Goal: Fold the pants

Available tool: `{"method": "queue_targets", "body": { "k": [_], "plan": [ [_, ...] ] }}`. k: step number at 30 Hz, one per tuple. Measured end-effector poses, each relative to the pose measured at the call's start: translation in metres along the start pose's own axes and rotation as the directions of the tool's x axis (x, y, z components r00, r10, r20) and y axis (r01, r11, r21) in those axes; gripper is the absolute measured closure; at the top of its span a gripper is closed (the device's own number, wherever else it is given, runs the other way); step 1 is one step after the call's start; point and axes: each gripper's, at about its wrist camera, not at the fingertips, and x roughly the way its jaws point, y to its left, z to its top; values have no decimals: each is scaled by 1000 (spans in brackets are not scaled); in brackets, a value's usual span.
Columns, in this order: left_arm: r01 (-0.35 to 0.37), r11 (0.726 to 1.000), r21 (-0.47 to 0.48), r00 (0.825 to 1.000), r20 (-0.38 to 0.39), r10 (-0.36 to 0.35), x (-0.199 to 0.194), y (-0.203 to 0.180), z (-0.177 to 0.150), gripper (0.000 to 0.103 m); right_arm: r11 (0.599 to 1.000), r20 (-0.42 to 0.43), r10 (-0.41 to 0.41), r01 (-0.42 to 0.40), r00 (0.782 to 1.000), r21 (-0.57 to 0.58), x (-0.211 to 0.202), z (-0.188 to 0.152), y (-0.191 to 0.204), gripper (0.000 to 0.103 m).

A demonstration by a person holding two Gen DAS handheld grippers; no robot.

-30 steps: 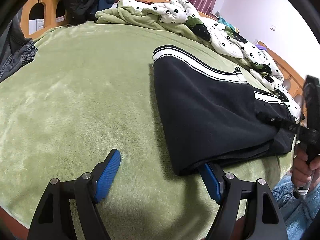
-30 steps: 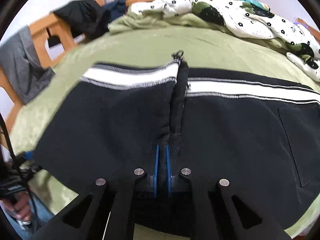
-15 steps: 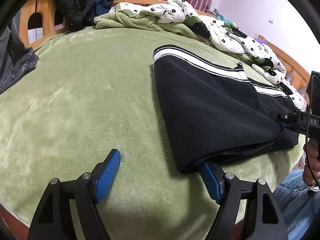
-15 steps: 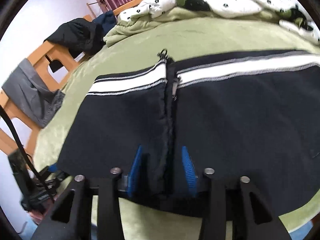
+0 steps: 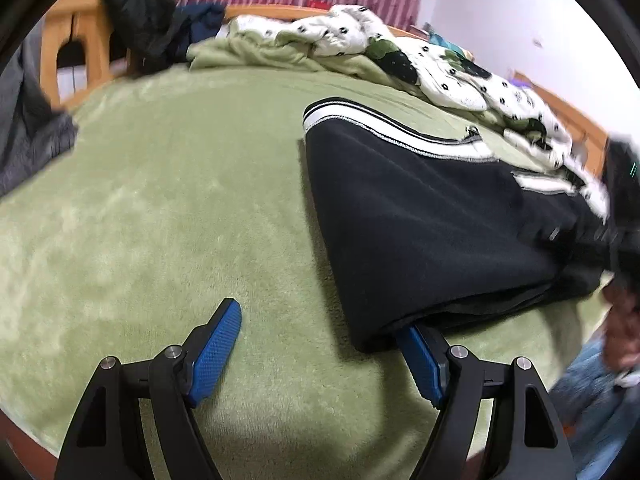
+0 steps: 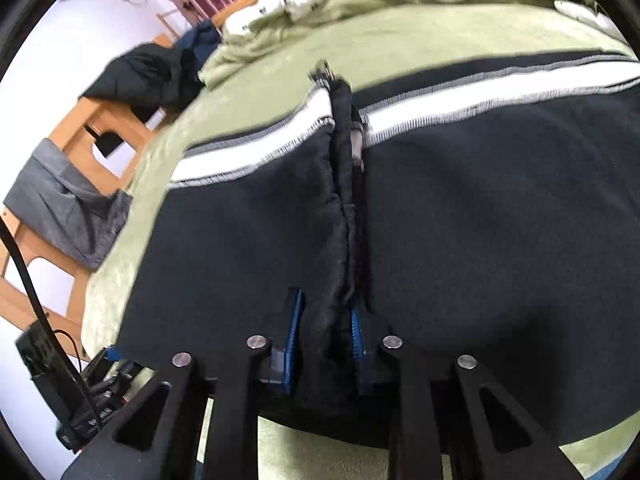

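Observation:
Black pants (image 5: 420,220) with a white-striped waistband lie folded on the green bed blanket (image 5: 180,200). My left gripper (image 5: 320,348) is open at the near left corner of the pants; its right finger (image 5: 420,356) is tucked under the fabric edge and its left finger rests on the blanket. In the right wrist view the pants (image 6: 480,220) fill the frame, with the fly seam running down the middle. My right gripper (image 6: 324,332) stands partly open around the bunched fly fold at the near edge, its blue pads on either side of it.
A crumpled white flowered quilt (image 5: 440,68) and a green blanket heap lie at the far side of the bed. Dark clothes (image 5: 152,24) hang on the wooden bed frame. Grey trousers (image 6: 68,208) hang over the rail at left.
My right gripper went from shut on the fly fold to open half a second ago, and its jaws now stand closer around the fold. The left gripper has barely moved.

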Motion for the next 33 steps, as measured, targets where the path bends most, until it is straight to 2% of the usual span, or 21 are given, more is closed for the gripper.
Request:
{"method": "queue_targets", "body": {
  "k": [2,4,7,10,13,16,17,20,24,27,29,30,33],
  "plan": [
    [-46,998,48,999,10,46,4,-9,-2,27,1000,50,-5,6,999,-23,-15,3,1,83],
    [-59,997,51,998,27,58,2,-15,-2,27,999,96,-29,32,995,-33,-32,7,-3,84],
    [-9,999,31,999,39,8,-2,-19,4,27,999,139,-50,50,989,4,-52,17,-23,84],
    [10,998,64,1000,28,-12,0,-32,7,27,996,155,-79,72,985,47,-65,21,-47,84],
    [29,993,114,999,17,-31,1,-48,7,27,992,121,-115,108,986,69,-59,21,-62,84],
    [81,982,172,997,-24,-78,-2,-60,6,27,982,8,-179,178,984,61,-28,11,-74,79],
    [105,977,185,994,-32,-101,-6,-62,6,27,980,-3,-192,192,981,55,-24,9,-74,78],
    [172,965,199,985,-11,-173,-29,-63,8,27,971,39,-240,238,970,34,-43,7,-68,72],
    [224,965,137,973,20,-229,-47,-53,20,27,961,152,-270,276,951,-16,-73,-3,-55,72],
    [138,989,61,990,1,-139,-30,-50,41,28,954,110,-292,297,950,-35,-61,-5,-53,72],
    [137,991,2,990,-23,-137,-13,-44,46,28,953,52,-299,301,953,-32,-46,-9,-57,72],
    [123,992,-27,990,-62,-124,0,-41,43,28,956,30,-290,291,957,-32,-41,-12,-60,72],
    [119,991,-60,983,-136,-126,25,-40,26,28,956,33,-285,287,958,-59,-46,-16,-61,72]
  ]
}}
